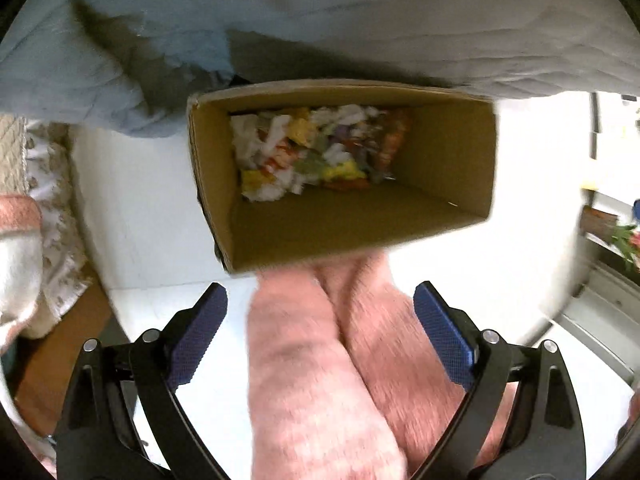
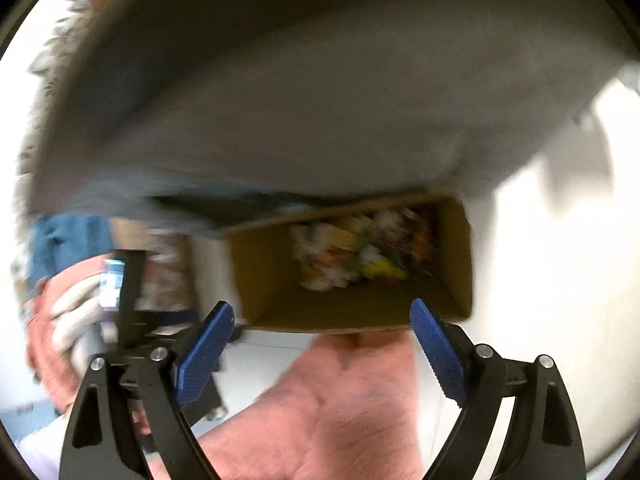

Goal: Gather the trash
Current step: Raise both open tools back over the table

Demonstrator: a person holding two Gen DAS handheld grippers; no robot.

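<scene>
An open cardboard box (image 1: pixel 448 152) stands on a white floor and holds several crumpled wrappers and papers (image 1: pixel 316 152). My left gripper (image 1: pixel 320 300) is open and empty, just short of the box's near rim, above pink-clad legs (image 1: pixel 320 360). The right wrist view is blurred. It shows the same box (image 2: pixel 264 280) with the trash (image 2: pixel 352 260) inside. My right gripper (image 2: pixel 322 314) is open and empty at the box's near rim.
A pale blue-grey bedcover (image 1: pixel 360 20) hangs over the box's far side. A patterned cloth (image 1: pixel 52 208) lies at the left. In the right wrist view the other gripper's black frame (image 2: pixel 132 280) and a gloved hand (image 2: pixel 72 320) show at left.
</scene>
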